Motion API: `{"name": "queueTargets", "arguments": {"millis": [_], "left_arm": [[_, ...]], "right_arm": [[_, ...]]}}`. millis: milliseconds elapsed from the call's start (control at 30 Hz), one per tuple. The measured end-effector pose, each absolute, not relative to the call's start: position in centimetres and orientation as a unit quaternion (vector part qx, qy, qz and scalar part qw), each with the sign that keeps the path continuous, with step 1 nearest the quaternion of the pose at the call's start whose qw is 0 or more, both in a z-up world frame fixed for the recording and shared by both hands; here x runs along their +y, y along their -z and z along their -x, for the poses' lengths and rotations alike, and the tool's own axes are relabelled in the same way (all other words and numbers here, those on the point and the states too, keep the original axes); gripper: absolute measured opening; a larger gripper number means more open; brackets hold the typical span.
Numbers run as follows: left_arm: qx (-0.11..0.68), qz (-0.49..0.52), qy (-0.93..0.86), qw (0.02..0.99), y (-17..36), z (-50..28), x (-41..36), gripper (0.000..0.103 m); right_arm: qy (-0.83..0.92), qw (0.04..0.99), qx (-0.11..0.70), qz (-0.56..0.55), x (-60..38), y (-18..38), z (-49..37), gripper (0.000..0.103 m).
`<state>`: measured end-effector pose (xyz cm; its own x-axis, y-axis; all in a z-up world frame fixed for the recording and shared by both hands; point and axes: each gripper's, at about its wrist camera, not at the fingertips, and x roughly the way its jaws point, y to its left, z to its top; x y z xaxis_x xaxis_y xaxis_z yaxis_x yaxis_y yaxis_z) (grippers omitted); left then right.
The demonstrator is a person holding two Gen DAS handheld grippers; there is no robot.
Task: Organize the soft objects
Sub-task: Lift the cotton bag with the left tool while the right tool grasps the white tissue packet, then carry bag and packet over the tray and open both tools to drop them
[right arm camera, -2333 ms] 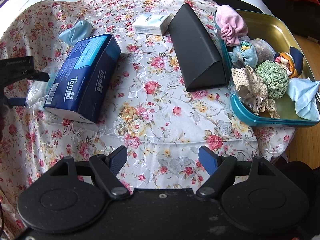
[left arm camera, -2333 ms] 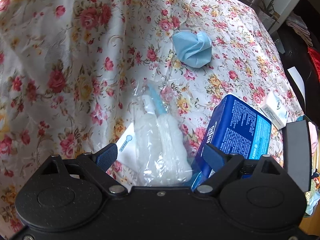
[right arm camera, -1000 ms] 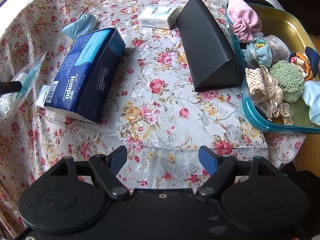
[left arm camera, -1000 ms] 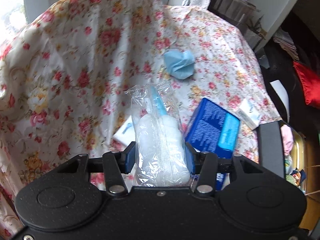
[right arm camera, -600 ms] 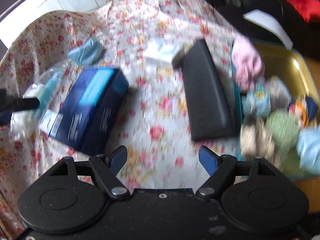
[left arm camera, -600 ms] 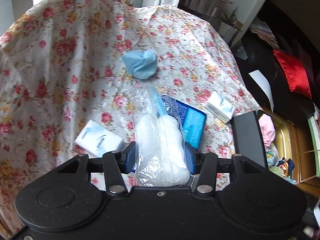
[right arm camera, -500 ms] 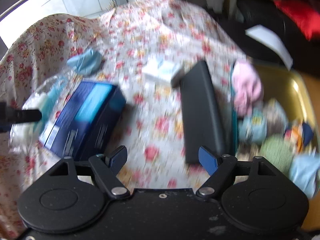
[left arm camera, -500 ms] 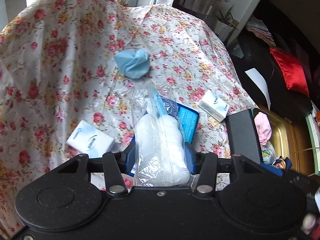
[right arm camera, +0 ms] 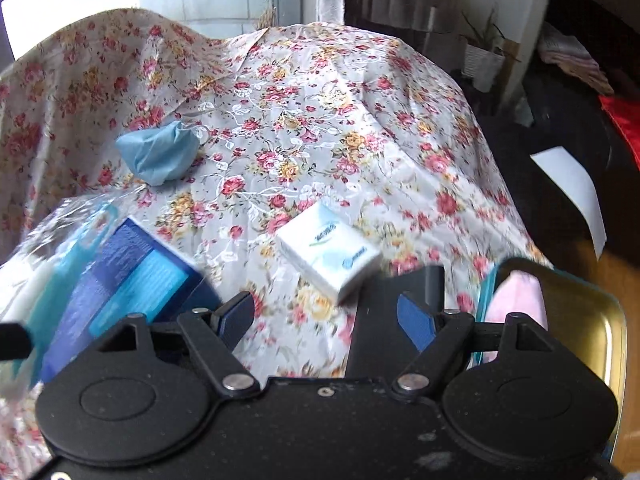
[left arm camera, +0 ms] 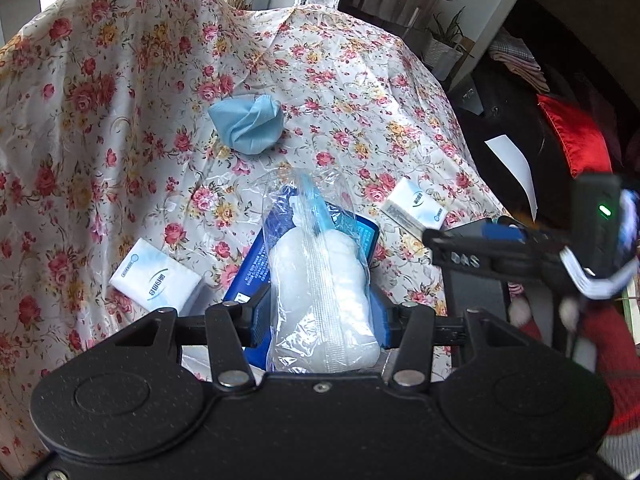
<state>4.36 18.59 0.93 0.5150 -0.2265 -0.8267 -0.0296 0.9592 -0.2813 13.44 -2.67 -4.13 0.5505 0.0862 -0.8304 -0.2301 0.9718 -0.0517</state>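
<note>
left gripper is clenched on the clear bag of cotton, held up off the floral cloth above the blue tissue pack. right gripper is released, holding nothing. risks: the slick plastic can slide out of the pads; the right gripper sits close on the right, so a swing toward the tray can clip it or the black case. open cloth lies ahead, edges drop off right.
</note>
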Motion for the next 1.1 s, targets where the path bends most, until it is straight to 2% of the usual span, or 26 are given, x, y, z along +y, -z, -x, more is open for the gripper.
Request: {"name": "queueTargets", "arguments": {"millis": [400, 500, 633, 767, 933, 1100], "left_arm": [[0.49, 0.131, 0.048, 0.86, -1.3, -4.4, 18.3, 0.048], [0.489, 0.131, 0.045, 0.861, -1.3, -4.4, 18.3, 0.048], [0.488, 0.127, 0.044, 0.862, -1.4, -4.5, 18.1, 0.048], [0.48, 0.124, 0.045, 0.867, -1.8, -4.4, 18.0, 0.048], [0.471, 0.116, 0.049, 0.873, -2.4, -4.3, 17.6, 0.048], [0.467, 0.11, 0.063, 0.875, -2.7, -4.0, 16.3, 0.048]], "right_arm": [[-0.115, 0.842, 0.505, 0.151, -0.3, 9.4, -21.0, 0.08], [-0.116, 0.835, 0.508, 0.174, 0.0, 10.5, -21.5, 0.068], [-0.121, 0.845, 0.497, 0.156, -0.2, 9.2, -20.9, 0.066], [-0.119, 0.875, 0.455, 0.117, -0.9, 5.5, -18.8, 0.066], [-0.129, 0.899, 0.416, 0.049, -2.6, 1.1, -14.4, 0.066], [-0.119, 0.909, 0.4, 0.004, -4.8, -0.9, -9.3, 0.066]]}}
